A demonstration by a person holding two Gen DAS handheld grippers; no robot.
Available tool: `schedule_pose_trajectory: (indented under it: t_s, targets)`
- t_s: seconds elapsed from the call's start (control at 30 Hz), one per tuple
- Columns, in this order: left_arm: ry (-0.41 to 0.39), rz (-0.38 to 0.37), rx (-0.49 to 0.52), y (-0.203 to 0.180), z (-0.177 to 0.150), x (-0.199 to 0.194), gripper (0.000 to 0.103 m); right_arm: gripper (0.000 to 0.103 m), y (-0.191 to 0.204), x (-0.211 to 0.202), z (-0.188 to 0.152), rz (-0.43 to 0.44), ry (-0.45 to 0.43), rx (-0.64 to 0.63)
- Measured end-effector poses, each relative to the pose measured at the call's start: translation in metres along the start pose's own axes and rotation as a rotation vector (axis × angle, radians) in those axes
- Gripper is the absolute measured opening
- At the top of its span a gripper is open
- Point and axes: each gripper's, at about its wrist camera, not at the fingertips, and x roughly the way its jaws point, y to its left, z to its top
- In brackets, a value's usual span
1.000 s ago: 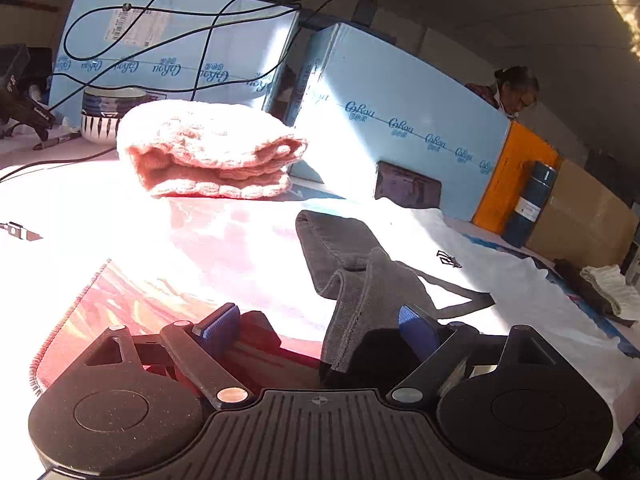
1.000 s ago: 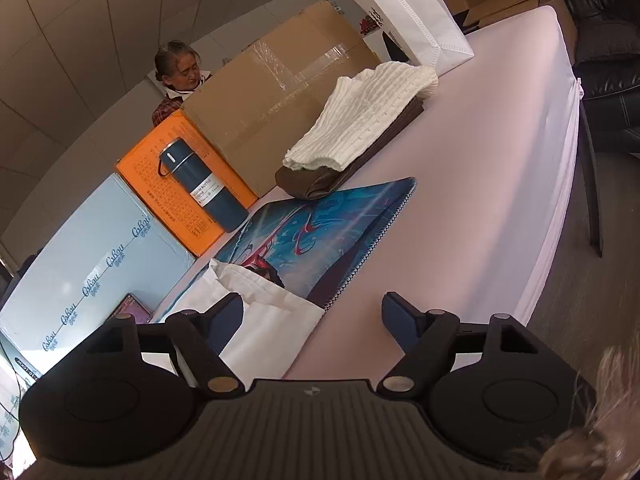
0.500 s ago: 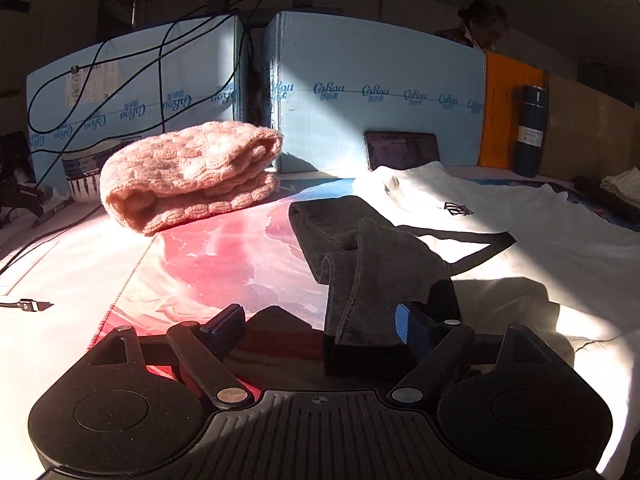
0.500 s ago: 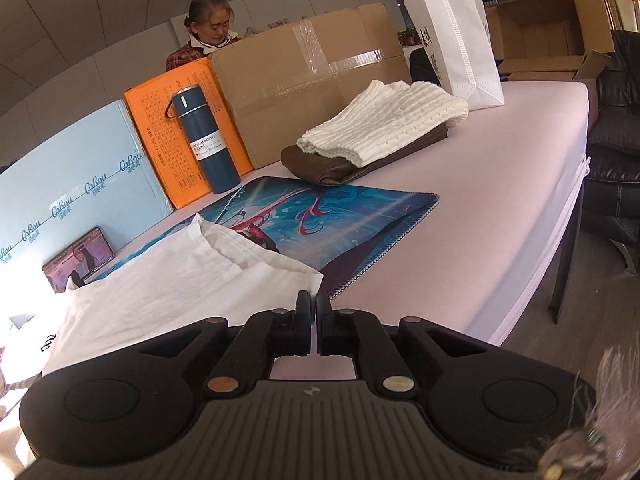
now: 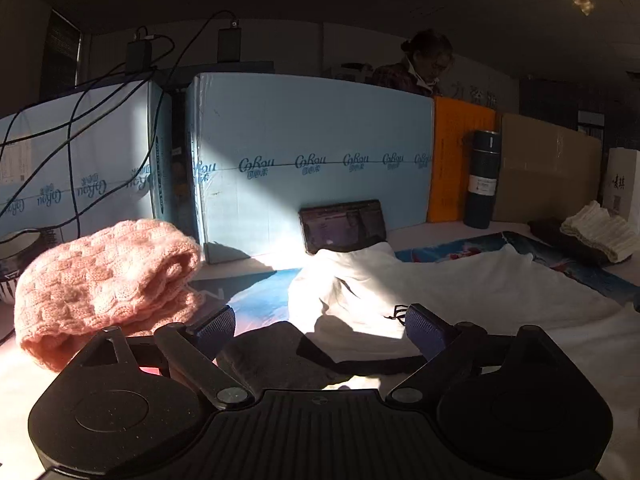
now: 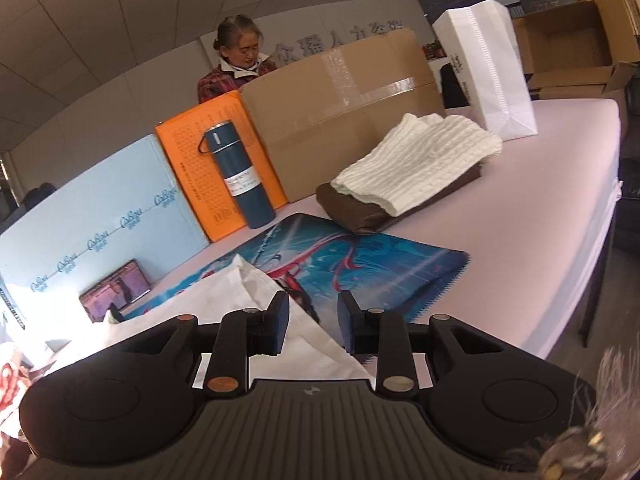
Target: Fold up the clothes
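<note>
On the table [image 6: 540,216], one white garment [image 5: 460,292], one pink knit [image 5: 104,280], left gripper [image 5: 320,322] jaws opening wide, right gripper [image 6: 313,326] jaws opening, both empty.

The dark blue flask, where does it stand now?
In the right wrist view the dark blue flask stands upright at the back of the table, against the orange box, left of the cardboard box, behind the blue mat.

The left gripper [image 5: 318,320] points slightly downward with its jaws wide and opening; nothing is pressed between the pads [image 5: 218,326]. The right gripper [image 6: 312,328] also points slightly downward, jaws part-way apart and opening; its pads [image 6: 280,328] grip nothing. Both grippers sit level, without visible roll.
</note>
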Motion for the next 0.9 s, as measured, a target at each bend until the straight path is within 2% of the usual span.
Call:
schedule_pose_trajectory:
  t_s: [0.07,0.1,0.17,0.3,0.37,0.47,0.6,0.63,0.7,0.73,0.77,0.8,0.9]
  targets:
    - [0.052,-0.094,0.032,-0.016,0.011,0.025,0.099,0.058,0.016,0.031,0.017,0.077,0.072,-0.064]
    - [0.09,-0.139,0.052,-0.023,0.015,0.04,0.1,0.059,0.024,0.046,0.026,0.116,0.109,-0.097]
    - [0.137,-0.181,0.064,-0.036,0.017,0.069,0.1,0.062,0.039,0.08,0.041,0.171,0.189,-0.17]
    - [0.215,-0.16,0.01,-0.024,-0.002,0.101,0.1,0.062,0.054,0.145,0.051,0.148,0.318,-0.258]
    - [0.26,-0.112,-0.069,-0.008,-0.006,0.108,0.1,0.062,0.055,0.171,0.05,0.13,0.36,-0.29]
    - [0.248,-0.101,-0.175,0.013,-0.007,0.108,0.1,0.059,0.051,0.198,0.046,0.116,0.424,-0.285]
    - [0.254,-0.098,-0.171,0.011,-0.006,0.11,0.1,0.057,0.049,0.213,0.038,0.111,0.447,-0.32]
    - [0.254,-0.101,-0.165,0.01,-0.005,0.11,0.1,0.055,0.049,0.216,0.037,0.113,0.442,-0.333]
    - [0.253,-0.1,-0.169,0.011,-0.005,0.111,0.1,0.029,0.054,0.218,0.035,0.096,0.444,-0.378]
    - [0.255,-0.1,-0.174,0.011,-0.005,0.111,0.1,0.023,0.059,0.217,0.034,0.079,0.44,-0.413]
    - [0.259,-0.1,-0.176,0.012,-0.005,0.111,0.1,0.012,0.063,0.216,0.034,0.076,0.43,-0.443]
    - [0.261,-0.099,-0.175,0.012,-0.005,0.112,0.1,0.007,0.066,0.214,0.034,0.076,0.419,-0.47]
    - [0.264,-0.097,-0.172,0.011,-0.005,0.112,0.1,0.002,0.073,0.219,0.039,0.061,0.372,-0.513]
